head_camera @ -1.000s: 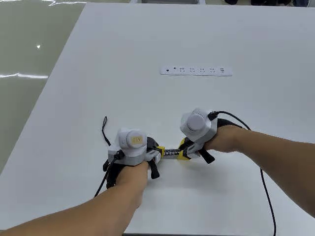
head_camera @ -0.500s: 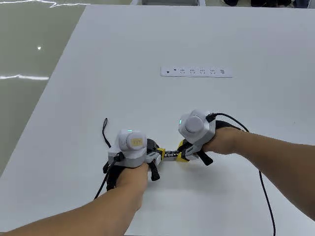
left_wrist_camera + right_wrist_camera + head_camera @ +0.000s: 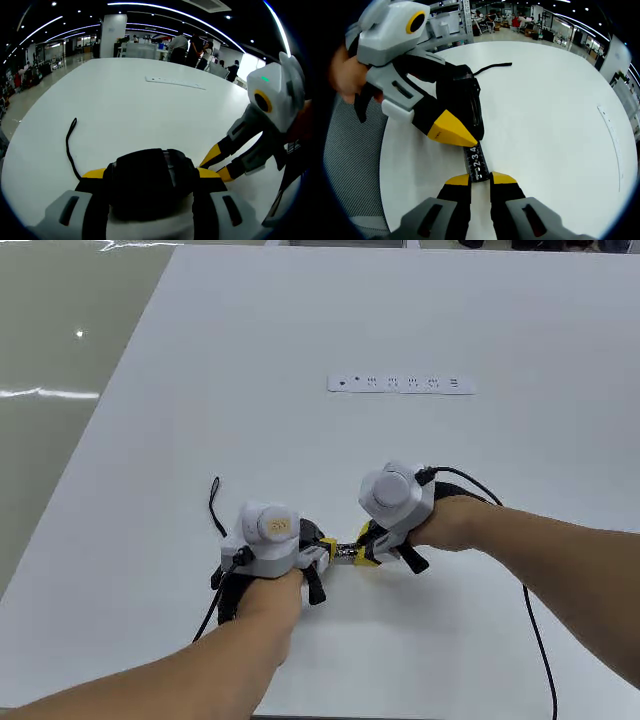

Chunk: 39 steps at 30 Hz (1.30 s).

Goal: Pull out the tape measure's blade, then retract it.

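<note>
Tape measure [image 3: 150,175], a rounded black case with a matt finish, sits at the lower centre of the left gripper view. It is clamped between the yellow-tipped fingers [image 3: 94,173] of the left gripper [image 3: 322,551], which press against its two sides. The underside of the case is cut off by the grey gripper body. In the head view most of the case is hidden beneath that gripper.

A short length of the blade [image 3: 476,162] is out, flat and black with pale printed numbers. It runs from the mouth of the case to the right gripper [image 3: 480,179] at the bottom of the right gripper view. That gripper's fingers [image 3: 457,180] are drawn almost together, pinching the blade's free end. The end hook is hidden between them.

A thin black wrist strap [image 3: 213,505] trails in a loose curve from the case toward the left of the head view. It lies on the smooth white bench [image 3: 250,360]. A long white power strip [image 3: 400,383] lies flat in the upper middle, well apart from both grippers. Its sockets are too small to make out.
</note>
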{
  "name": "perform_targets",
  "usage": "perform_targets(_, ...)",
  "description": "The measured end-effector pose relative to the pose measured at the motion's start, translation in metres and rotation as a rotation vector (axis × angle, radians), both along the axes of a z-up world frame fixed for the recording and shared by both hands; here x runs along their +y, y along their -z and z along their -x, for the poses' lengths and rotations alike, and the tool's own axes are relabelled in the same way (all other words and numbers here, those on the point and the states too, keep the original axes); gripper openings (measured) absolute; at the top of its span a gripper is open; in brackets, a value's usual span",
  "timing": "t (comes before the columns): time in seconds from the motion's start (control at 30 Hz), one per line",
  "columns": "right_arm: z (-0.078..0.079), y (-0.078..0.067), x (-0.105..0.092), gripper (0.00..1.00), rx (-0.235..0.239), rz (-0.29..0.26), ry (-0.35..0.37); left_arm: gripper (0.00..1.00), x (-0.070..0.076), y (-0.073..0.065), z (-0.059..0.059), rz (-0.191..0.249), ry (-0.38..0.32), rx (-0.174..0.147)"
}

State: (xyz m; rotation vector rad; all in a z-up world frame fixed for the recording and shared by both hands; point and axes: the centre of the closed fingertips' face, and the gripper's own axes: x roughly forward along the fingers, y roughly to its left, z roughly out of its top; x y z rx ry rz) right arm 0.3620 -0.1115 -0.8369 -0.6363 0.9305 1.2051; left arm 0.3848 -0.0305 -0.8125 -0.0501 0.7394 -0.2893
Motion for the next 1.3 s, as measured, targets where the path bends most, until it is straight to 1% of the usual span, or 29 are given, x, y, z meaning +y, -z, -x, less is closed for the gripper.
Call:
perform_targets(0.73,0.003,0.000,0.010,0.13,0.002,-0.008,-0.011,0.65,0.001,0.001,0.000,0.008,-0.001,0.003)
perform_targets(0.9,0.002,0.000,0.011,0.13,-0.005,-0.009,-0.016,0.65,0.001,0.001,0.000,0.011,-0.001,0.006)
perform_targets(1.3,0.001,0.000,0.015,0.13,-0.001,-0.017,0.000,0.65,0.001,0.001,0.000,0.013,-0.001,0.007)
